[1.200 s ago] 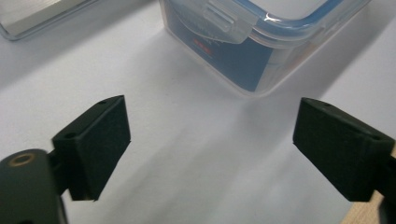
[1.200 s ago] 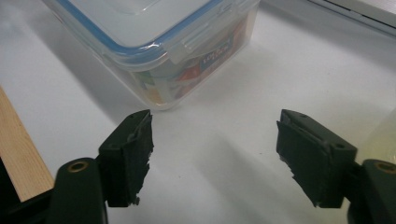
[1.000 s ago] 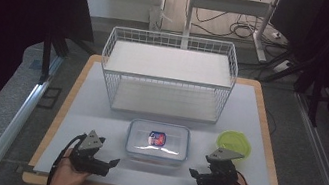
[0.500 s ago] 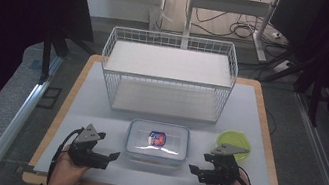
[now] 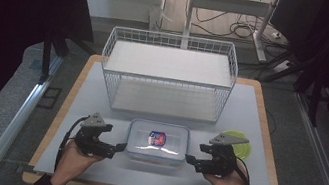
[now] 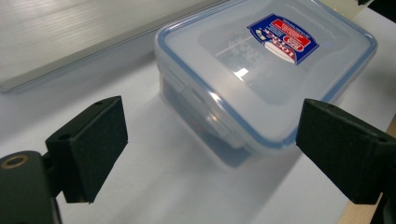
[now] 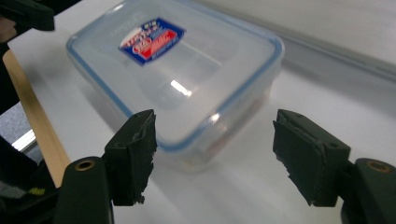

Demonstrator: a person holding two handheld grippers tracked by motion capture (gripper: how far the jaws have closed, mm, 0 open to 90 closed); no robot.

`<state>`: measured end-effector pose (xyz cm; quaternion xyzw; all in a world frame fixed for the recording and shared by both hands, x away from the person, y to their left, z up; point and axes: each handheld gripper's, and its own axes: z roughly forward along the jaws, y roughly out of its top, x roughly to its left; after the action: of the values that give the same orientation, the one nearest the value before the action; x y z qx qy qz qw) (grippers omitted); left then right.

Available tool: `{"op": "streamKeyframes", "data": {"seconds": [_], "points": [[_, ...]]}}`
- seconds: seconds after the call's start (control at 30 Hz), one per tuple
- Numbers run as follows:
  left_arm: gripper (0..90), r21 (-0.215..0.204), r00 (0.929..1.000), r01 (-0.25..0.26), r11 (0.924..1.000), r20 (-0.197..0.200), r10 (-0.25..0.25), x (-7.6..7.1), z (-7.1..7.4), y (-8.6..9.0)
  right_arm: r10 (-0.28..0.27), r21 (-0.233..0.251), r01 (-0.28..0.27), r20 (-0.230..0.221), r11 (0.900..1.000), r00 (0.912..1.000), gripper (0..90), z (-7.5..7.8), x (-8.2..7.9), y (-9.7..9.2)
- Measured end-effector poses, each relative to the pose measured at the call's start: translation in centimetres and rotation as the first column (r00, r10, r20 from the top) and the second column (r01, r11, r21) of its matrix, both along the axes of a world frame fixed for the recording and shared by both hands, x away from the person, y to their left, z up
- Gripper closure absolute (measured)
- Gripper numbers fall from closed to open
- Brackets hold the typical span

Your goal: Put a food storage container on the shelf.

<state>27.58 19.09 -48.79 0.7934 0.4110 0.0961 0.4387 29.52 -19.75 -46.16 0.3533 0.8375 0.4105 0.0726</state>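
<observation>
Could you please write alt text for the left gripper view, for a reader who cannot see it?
A clear plastic box with a blue-rimmed lid and a red and blue label stands on a white table, just beyond the open black jaws of the left gripper.

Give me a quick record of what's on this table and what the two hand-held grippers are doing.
Main item: clear plastic container, lid on, red-and-blue label on top
Behind it: white wire basket, apart from it
At its right: green lid lying flat
Surface: white table with wooden edge
Left gripper: open, at the container's left side, no grip
Right gripper: open, jaws just been closing, at the container's right side, nothing clamped
</observation>
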Motion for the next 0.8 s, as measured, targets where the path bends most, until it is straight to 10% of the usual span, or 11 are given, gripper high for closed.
{"op": "streamKeyframes", "data": {"seconds": [0.3,0.8], "points": [[11.1,-0.017,0.9981,0.024,0.9996,-0.056,-0.025,2.2,-1.0,-1.0,-0.022,0.004,0.022,-0.046,0.9998,0.9987,30.6,-0.7,2.2,1.4],[1.7,-0.184,0.9575,0.14,0.9729,-0.225,-0.181,4.5,-3.3,-2.3,-0.021,0.122,0.052,-0.238,0.9911,0.971,30.2,-2.6,4.8,1.2]]}}
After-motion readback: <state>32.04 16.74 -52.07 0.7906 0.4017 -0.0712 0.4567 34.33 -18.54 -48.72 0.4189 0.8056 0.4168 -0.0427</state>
